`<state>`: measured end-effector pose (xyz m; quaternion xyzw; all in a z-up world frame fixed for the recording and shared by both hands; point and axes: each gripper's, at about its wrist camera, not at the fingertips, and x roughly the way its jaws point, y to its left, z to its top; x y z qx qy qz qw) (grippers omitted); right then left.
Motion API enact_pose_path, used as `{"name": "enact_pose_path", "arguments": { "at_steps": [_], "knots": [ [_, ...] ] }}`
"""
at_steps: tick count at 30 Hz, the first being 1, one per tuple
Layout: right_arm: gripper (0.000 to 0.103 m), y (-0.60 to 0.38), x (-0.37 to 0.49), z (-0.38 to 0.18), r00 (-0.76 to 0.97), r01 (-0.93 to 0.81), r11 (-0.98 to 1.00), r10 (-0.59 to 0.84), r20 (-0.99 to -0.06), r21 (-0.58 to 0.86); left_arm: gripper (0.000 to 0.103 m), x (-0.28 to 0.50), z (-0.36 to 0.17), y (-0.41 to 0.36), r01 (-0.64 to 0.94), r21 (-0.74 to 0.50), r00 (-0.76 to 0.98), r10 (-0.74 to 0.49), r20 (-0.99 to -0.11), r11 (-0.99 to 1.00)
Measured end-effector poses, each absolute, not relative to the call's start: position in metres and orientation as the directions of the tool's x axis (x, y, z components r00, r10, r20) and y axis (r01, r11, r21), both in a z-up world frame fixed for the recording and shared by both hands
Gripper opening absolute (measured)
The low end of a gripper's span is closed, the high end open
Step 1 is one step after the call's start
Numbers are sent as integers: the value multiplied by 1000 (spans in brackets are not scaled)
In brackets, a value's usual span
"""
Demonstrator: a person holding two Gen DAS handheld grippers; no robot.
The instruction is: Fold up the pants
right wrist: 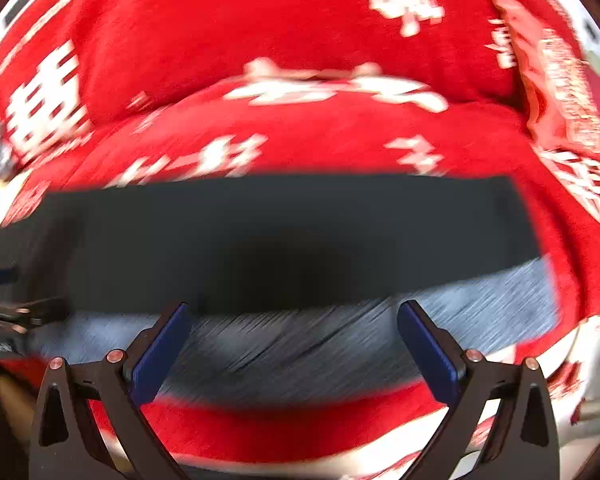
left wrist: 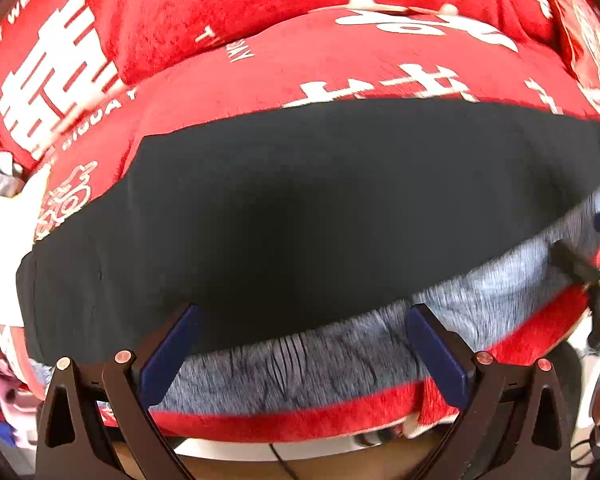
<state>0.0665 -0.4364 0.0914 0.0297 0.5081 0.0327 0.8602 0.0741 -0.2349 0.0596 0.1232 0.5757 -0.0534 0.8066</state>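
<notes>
Both my grippers, left gripper (left wrist: 300,344) and right gripper (right wrist: 292,340), are wide, empty. Black pants (left wrist: 300,208) lie flat just ahead on the red blanket (left wrist: 300,68), fleece lining (left wrist: 300,364) between the fingers. Soft, limp, prob light; I'd pinch the near edge.

Black pants (left wrist: 300,208) showing grey fleecy lining are lying on a red blanket (left wrist: 220,12) bearing white lettering.

Right gripper (right wrist: 294,334) with jaws spread wide and empty, blue pads (right wrist: 162,354) over the grey fleecy lining (right wrist: 300,348) of dark pants (right wrist: 280,240), pants laid flat across a red blanket (right wrist: 300,12) with white print, left gripper (right wrist: 4,312) partly visible at left edge, view motion-blurred
</notes>
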Motion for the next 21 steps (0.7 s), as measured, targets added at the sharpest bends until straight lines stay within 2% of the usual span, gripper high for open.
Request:
{"name": "enact_pose_path", "arguments": {
  "at_steps": [2,5,7,10,13,15,18,21],
  "knots": [
    [102,-430,63,85,478,-63,997,76,-875,52,103,71,57,-236,249,160,339,69,-938,955],
    [102,-460,68,79,486,2,1000,-6,-874,-6,103,74,49,-219,223,153,309,79,-948,963],
    [102,-490,67,76,489,64,998,-16,-872,18,103,74,45,-199,186,126,277,71,-958,974],
    [103,-547,67,76,482,190,980,-43,-875,56,103,68,40,-175,157,148,276,100,-956,976],
    [103,-587,66,73,470,267,954,-7,-883,135,103,68,39,-150,112,134,271,99,-957,985],
    [103,-587,68,75,461,264,957,-16,-888,120,103,67,38,-131,81,119,267,93,-959,990],
    [103,-565,70,82,429,293,956,-131,-894,1,103,63,33,-109,44,105,260,90,-961,994],
    [103,-528,69,96,453,253,967,-110,-885,10,103,59,29,-90,21,83,261,75,-963,996]
  ]
}}
